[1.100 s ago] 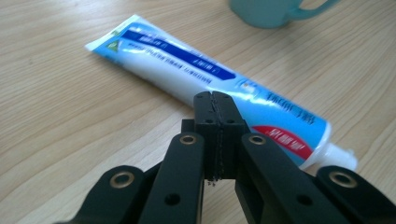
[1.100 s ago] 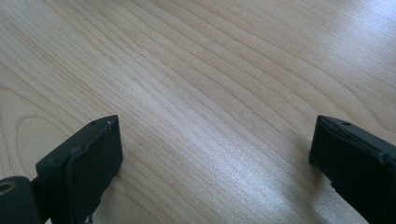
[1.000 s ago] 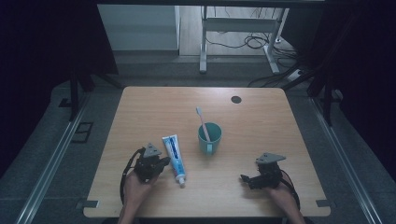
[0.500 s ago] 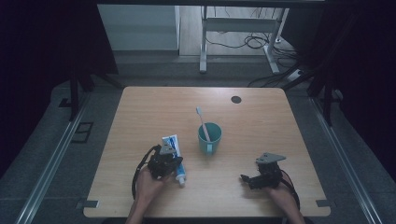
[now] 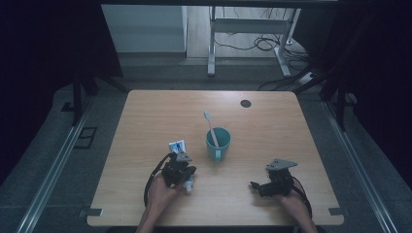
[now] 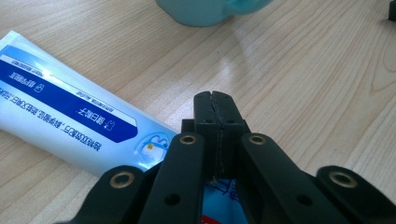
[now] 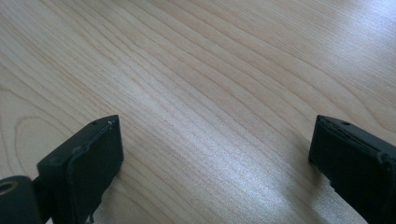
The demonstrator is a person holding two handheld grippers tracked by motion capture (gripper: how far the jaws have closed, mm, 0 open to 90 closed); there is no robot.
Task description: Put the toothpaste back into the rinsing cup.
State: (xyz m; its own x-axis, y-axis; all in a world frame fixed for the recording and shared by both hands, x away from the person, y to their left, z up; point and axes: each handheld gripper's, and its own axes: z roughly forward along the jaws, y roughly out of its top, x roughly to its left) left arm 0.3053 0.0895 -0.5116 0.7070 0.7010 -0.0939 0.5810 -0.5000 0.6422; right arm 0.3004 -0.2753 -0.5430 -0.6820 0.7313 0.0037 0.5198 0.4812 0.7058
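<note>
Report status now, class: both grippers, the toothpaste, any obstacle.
Left gripper shut, over toothpaste tube. Right gripper open, empty. Cup beside tube.

The bench [image 6: 303, 74] has a top of pale wood with fine grain lines; it looks smooth, and it has a soft shine where the light falls. The toothpaste tube [image 6: 70, 116] is of glossy plastic, white and blue, with printed text. The left hand-held gripper [image 6: 215, 100] is of matt black plastic with small metal rivets, and the right hand-held gripper [image 7: 215, 154] has the same matt black, slightly rough at the edges. The cup [image 5: 218, 143] looks like smooth teal plastic.
</note>
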